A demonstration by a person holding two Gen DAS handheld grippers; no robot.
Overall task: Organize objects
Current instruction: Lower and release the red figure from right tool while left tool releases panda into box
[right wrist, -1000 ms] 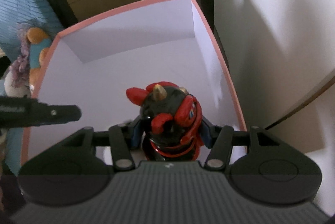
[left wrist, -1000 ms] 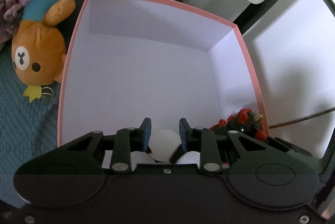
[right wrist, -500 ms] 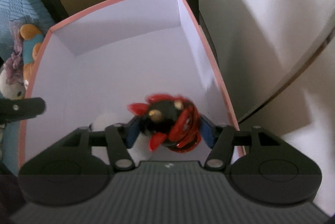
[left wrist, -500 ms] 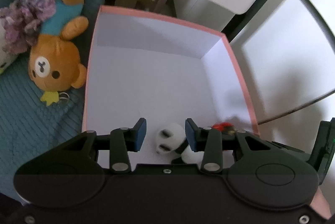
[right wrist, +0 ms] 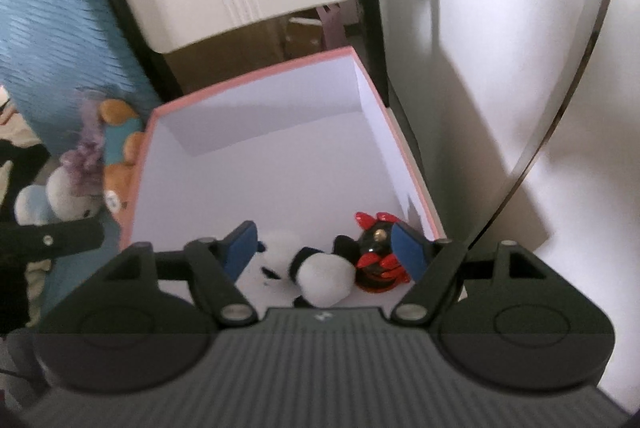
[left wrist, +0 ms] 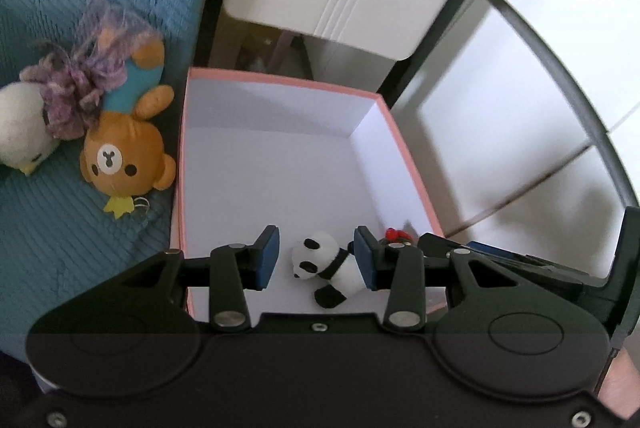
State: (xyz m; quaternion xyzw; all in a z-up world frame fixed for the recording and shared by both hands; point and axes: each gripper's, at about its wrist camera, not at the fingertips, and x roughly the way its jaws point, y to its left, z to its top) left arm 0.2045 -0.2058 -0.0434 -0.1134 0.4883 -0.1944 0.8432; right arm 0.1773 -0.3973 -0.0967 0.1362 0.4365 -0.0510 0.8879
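Both tongs point steeply down over the pink-rimmed white cardboard box [left wrist: 280,164]. The left tongs [left wrist: 316,258] stand apart, having just opened, with the small black-and-white plush panda [left wrist: 328,268] lying loose on the box floor between them, untouched. The right tongs [right wrist: 324,248] have just been opening too and gape wide, gripping nothing; the glossy red-and-black horned figurine [right wrist: 376,260] sits below, just inside their right finger, in the box's near right corner. From the left camera only a red tip of that figurine shows behind a finger. The right view is blurred, smearing the panda's face. Left of the tongs, outside the box, an orange plush bear [left wrist: 124,152] lies on a teal knitted blanket [left wrist: 60,252].
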